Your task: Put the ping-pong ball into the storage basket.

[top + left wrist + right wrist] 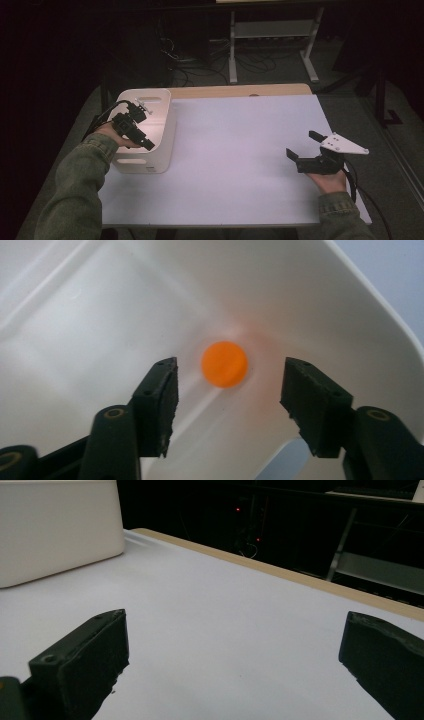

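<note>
Here I hold my left gripper (148, 144) over the white bin (167, 131) that sits at the left edge of the table (240, 165), near its far left corner. My left forearm comes in from the near left corner in a green sleeve (75, 190), the wrist bent so that the gripper tilts down into the bin from its left rim. In the left gripper view my left jaws stand apart with nothing pressed between them. The orange ball (224, 364) lies on the bin's floor beyond the tips, close to the curved wall, and it touches neither jaw.

My right hand (330, 181) rests near the right edge of the table, about midway along it, palm under the right gripper (302, 144). That gripper lies roughly level and points left across the bare table top. Its jaws are spread wide and grasp nothing. In the right gripper view the bin's outer wall shows at the upper left, well apart from the jaws.
</note>
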The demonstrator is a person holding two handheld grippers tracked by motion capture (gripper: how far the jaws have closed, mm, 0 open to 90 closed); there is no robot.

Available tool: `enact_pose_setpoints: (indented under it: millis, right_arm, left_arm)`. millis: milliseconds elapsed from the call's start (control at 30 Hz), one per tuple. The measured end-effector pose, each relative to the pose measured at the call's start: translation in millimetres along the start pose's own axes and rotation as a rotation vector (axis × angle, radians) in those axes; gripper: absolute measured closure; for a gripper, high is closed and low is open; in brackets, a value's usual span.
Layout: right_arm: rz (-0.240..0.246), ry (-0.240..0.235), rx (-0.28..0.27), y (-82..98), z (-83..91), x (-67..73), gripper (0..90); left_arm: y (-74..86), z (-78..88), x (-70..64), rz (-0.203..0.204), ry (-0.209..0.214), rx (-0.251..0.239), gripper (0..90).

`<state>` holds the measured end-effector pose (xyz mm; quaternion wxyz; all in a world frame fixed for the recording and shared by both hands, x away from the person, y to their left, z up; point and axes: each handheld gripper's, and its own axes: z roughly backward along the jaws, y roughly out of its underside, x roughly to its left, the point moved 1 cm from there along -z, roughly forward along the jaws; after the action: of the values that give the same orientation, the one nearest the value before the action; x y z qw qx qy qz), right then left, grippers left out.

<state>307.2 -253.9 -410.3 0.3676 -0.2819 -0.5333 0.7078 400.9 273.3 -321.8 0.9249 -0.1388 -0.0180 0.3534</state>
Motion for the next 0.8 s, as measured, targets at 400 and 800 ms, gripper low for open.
enact_pose_setpoints:
  millis: [400, 800]
  right_arm:
    - [-0.001, -0.003, 0.002, 0.0, 0.4, 0.8, 0.0]
    - [0.002, 0.0, -0.001, -0.4, 1.9, 0.8, 0.0]
  left_arm:
    - [5.0, 16.3, 1.7, 0.007, 0.006, -0.067, 23.2]
    - [9.7, 35.4, 0.4, -0.004, 0.004, -0.163, 12.3]
